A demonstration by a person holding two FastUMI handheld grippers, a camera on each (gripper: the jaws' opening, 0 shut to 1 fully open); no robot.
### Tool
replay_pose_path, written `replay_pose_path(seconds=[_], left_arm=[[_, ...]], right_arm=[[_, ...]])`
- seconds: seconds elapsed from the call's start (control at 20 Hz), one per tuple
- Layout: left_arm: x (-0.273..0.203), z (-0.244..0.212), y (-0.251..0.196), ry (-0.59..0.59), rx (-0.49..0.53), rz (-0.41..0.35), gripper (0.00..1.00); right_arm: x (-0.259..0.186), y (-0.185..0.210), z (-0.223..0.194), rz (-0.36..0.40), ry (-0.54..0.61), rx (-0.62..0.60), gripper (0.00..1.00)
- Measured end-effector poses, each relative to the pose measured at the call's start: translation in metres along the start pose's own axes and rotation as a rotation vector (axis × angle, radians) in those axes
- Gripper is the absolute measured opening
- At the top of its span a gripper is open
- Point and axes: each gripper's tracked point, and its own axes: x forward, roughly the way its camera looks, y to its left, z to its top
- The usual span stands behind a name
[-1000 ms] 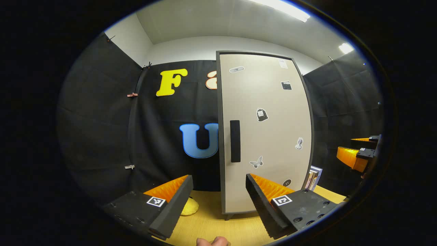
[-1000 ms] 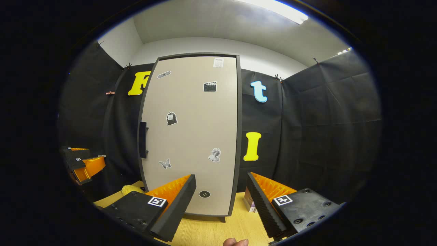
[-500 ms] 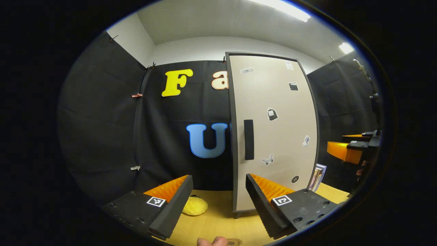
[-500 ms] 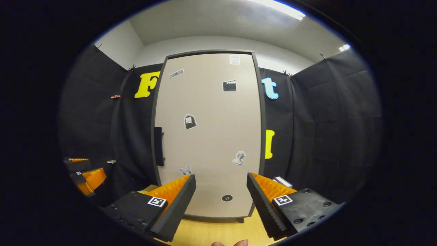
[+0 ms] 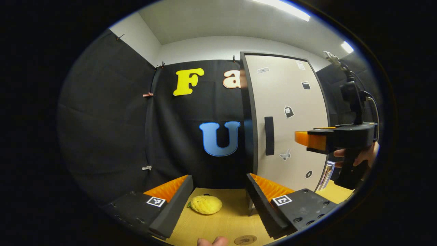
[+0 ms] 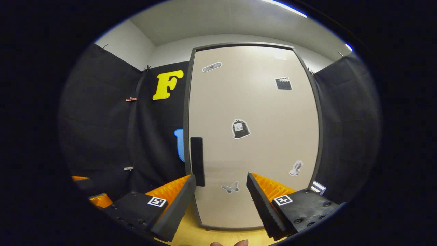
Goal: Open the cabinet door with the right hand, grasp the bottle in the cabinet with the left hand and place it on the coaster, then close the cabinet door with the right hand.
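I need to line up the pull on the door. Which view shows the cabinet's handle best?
The right gripper view: the handle stands large and near, just above that tool's left finger. The left gripper view shows the handle smaller, farther off, at a slant.

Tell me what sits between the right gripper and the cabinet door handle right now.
Nothing: in the right gripper view the open right gripper faces the shut cabinet door, and the stretch up to the door handle is bare air.

1. Your tall beige cabinet door (image 6: 252,136) stands flat to the right gripper view, so whatever is behind it is hidden from you.
2. The small brown round coaster (image 5: 245,240) is cut off at the near edge.
3. The stickers' (image 5: 289,111) details are too small to tell.
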Motion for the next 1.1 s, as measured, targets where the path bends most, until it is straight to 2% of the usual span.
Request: replay_pose_path(seconds=[0.15,0.45,0.55,0.6,0.7,0.75,0.8,0.9,1.0,1.05,1.1], left_arm=[[0.003,-0.006,0.013,0.007,-0.014,0.012,0.98],[0.007,-0.016,0.034,0.023,-0.019,0.026,0.97],[0.007,-0.019,0.04,0.027,-0.026,0.031,0.98],[0.007,-0.021,0.042,0.027,-0.029,0.035,0.98],[0.003,-0.024,0.046,0.031,-0.045,0.033,0.98],[0.002,-0.027,0.047,0.034,-0.052,0.033,0.98],[0.002,-0.029,0.048,0.042,-0.056,0.037,0.98],[0.001,-0.032,0.052,0.052,-0.055,0.046,0.98],[0.0,-0.028,0.054,0.048,-0.05,0.053,0.98],[-0.001,-0.029,0.052,0.047,-0.048,0.054,0.98],[-0.003,-0.028,0.052,0.048,-0.047,0.055,0.98]], right_arm=[[0.029,0.02,-0.004,0.008,0.006,-0.008,0.98],[0.078,0.034,-0.005,-0.03,-0.007,0.019,0.97],[0.092,0.032,-0.006,-0.05,-0.018,0.024,0.94],[0.097,0.032,-0.007,-0.056,-0.015,0.028,0.89],[0.11,0.038,-0.013,-0.036,0.009,0.055,0.85],[0.11,0.042,-0.014,-0.027,0.021,0.063,0.77],[0.113,0.045,-0.015,-0.025,0.029,0.068,0.53],[0.11,0.04,-0.017,-0.061,0.046,0.078,0.53],[0.117,0.039,-0.018,-0.068,0.035,0.071,0.37],[0.114,0.039,-0.017,-0.063,0.038,0.043,0.25],[0.114,0.04,-0.018,-0.052,0.047,0.036,0.3]])
